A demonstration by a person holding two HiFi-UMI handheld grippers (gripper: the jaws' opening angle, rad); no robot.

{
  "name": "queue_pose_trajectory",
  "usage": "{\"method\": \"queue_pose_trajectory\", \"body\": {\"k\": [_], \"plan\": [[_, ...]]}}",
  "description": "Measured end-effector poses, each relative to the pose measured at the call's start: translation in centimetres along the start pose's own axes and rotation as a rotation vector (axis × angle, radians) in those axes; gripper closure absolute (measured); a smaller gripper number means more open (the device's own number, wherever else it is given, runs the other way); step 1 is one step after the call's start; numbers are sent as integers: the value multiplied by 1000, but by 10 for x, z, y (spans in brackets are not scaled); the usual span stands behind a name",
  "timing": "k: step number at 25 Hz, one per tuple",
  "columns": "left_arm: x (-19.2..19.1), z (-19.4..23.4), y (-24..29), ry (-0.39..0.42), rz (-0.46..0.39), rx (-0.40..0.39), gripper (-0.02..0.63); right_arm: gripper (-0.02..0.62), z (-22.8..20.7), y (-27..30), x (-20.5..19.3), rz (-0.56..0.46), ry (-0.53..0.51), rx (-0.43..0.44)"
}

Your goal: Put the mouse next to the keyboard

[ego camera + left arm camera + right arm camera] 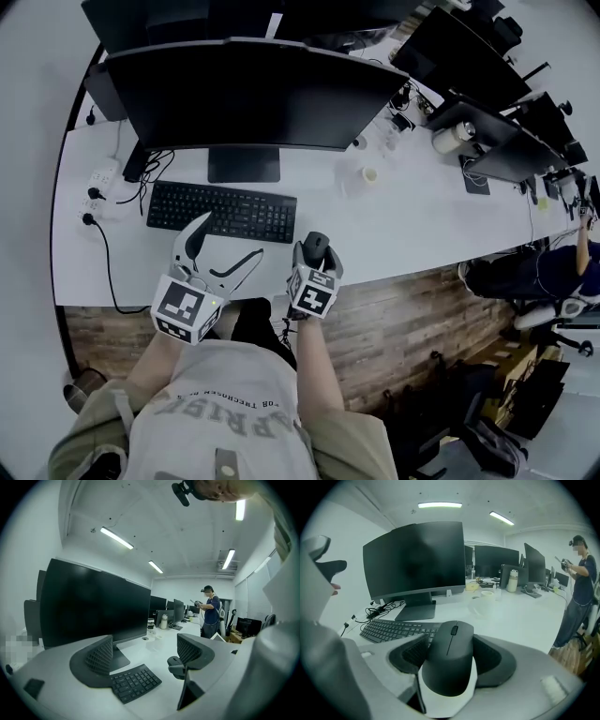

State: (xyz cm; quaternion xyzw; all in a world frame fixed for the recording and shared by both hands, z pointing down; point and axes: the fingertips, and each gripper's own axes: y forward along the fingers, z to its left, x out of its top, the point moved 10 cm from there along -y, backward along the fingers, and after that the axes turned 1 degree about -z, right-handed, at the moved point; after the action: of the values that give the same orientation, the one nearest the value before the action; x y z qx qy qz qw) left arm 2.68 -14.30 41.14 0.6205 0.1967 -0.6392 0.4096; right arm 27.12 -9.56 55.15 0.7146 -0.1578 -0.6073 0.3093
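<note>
The right tool (451, 652) is clamped across the flanks of the black computer mouse (449, 667), which sits between its jaws over the near edge of the desk (403, 225). The mouse looks light, rigid and smooth-shelled, so its curved sides could slip. The mid-body flanks seem the best hold. The left tool (145, 652) stands apart and empty. There is one mouse, two tools, and one keyboard (222, 211) ahead-left of the right tool.

A large dark monitor (244, 89) stands on a long white desk (412, 225), a white power strip (97, 184) and black cables (155, 167) lying at its left, a small cup (369, 174) at its right. Wood-plank floor (394, 319) runs beside the desk, where a person (580, 585) stands farther along.
</note>
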Motion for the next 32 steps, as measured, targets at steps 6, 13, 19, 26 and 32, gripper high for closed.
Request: {"method": "queue_pose_trajectory", "body": {"k": [6, 13, 19, 26, 32], "plan": [[7, -18, 56, -16, 21, 59, 198, 293, -47, 40, 22, 50, -41, 68], [4, -26, 97, -40, 51, 141, 198, 293, -76, 93, 26, 154, -79, 153], [0, -22, 116, -71, 69, 206, 198, 293, -83, 130, 18, 246, -115, 211], [-3, -18, 129, -81, 89, 245, 198, 293, -85, 152, 18, 295, -117, 242], [-7, -19, 133, -88, 99, 253, 198, 288, -87, 158, 18, 332, -93, 263]]}}
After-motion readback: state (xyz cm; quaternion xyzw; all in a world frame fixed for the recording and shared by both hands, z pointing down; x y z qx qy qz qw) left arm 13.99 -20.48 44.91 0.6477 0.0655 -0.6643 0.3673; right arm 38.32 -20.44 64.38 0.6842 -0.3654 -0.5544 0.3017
